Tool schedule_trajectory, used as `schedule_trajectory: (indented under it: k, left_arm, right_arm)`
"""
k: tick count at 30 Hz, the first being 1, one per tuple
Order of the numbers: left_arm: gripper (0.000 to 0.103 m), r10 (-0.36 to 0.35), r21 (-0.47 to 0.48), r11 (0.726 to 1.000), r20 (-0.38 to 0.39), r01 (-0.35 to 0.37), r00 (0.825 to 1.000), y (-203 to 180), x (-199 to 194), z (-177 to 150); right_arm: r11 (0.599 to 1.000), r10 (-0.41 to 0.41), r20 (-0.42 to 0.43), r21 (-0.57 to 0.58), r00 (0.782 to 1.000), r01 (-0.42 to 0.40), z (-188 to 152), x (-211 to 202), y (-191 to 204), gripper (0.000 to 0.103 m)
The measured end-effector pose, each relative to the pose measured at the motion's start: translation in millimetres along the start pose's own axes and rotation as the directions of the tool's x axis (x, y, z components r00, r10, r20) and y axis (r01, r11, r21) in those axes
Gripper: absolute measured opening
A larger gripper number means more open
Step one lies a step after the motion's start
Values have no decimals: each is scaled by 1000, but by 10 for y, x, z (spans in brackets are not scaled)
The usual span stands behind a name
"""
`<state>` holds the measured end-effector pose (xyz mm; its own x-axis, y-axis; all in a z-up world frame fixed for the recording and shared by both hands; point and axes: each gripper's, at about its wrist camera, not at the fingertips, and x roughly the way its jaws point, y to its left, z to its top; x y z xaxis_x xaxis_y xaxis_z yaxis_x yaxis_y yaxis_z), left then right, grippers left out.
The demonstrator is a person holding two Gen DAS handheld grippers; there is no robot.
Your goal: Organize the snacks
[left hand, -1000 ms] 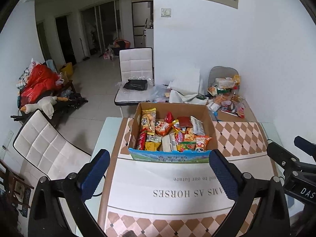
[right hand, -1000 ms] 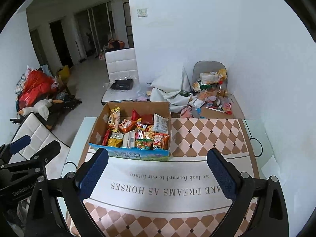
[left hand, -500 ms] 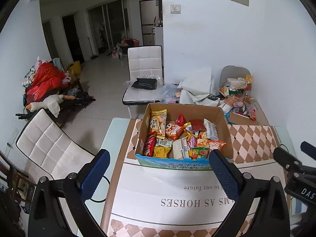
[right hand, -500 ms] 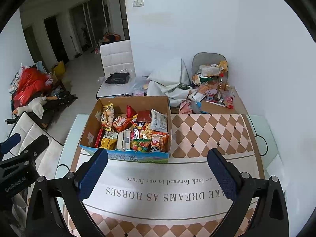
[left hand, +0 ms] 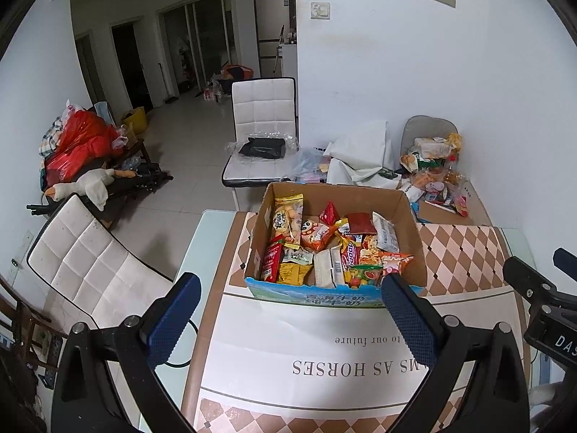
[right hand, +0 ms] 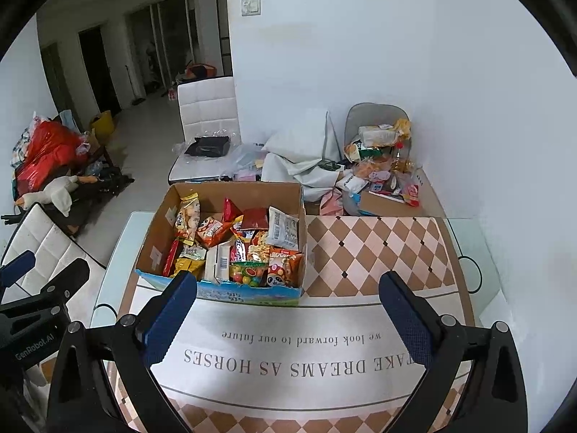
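An open cardboard box (left hand: 407, 213) with a blue front stands on the table and holds several snack packets (left hand: 317, 234). It also shows in the right wrist view (right hand: 162, 216), with its packets (right hand: 252, 238). My left gripper (left hand: 288, 296) is open and empty, held above the table short of the box's front. My right gripper (right hand: 288, 288) is open and empty, to the right of the left one, also short of the box. Each gripper shows at the edge of the other's view.
The table has a checked cloth (right hand: 375, 249) with a white printed band (right hand: 288, 346). Behind it, a pile of loose snacks (right hand: 378, 158) and white cloth lie on a side surface by the wall. White chairs stand at the left (left hand: 90, 252) and behind (left hand: 263, 122).
Both grippers have drifted left and slightly back, so the box sits further right in both views. Both stay open and empty.
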<state>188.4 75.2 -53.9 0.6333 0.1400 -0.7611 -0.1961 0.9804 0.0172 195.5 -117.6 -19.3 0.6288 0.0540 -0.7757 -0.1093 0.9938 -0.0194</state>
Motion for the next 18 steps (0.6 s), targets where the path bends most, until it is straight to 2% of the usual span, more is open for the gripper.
schedule_trajectory:
  k: [18]
  left_arm:
    - [103, -13, 3, 1000, 11, 13, 1000, -15, -52, 17]
  right_arm:
    - [1000, 0, 12, -4, 1000, 0, 33, -103, 6, 103]
